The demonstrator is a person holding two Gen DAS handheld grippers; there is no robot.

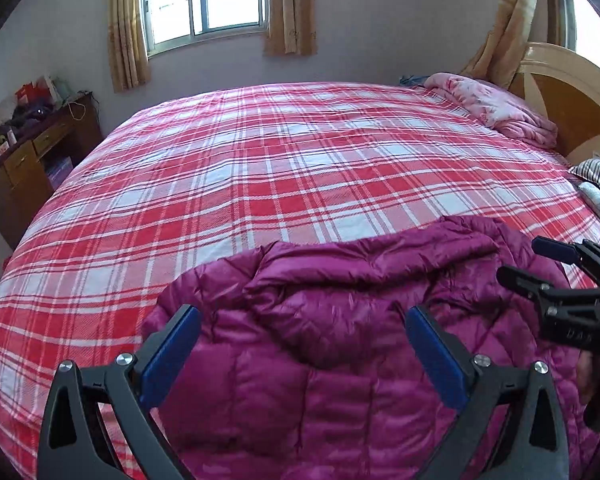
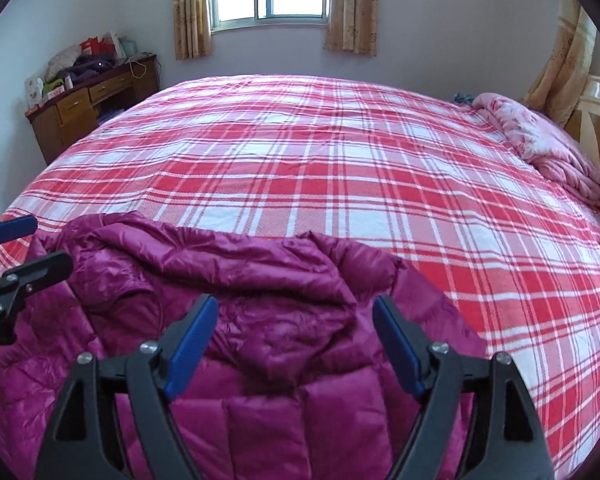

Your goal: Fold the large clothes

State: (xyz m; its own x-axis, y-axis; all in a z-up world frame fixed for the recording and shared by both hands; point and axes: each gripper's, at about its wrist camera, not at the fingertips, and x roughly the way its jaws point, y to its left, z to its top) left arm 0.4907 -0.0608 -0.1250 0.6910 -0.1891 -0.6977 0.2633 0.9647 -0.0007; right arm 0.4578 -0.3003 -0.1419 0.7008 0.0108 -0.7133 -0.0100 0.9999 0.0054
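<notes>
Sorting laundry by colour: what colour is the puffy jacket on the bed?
Magenta-purple, quilted jacket; clearest in the right wrist view.

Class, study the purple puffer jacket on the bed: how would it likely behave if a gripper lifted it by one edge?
The purple puffer jacket lies rumpled in soft folds, so it would probably droop. Its shiny shell suggests it may slip. The quilted padding looks puffy, likely light for its bulk.
</notes>
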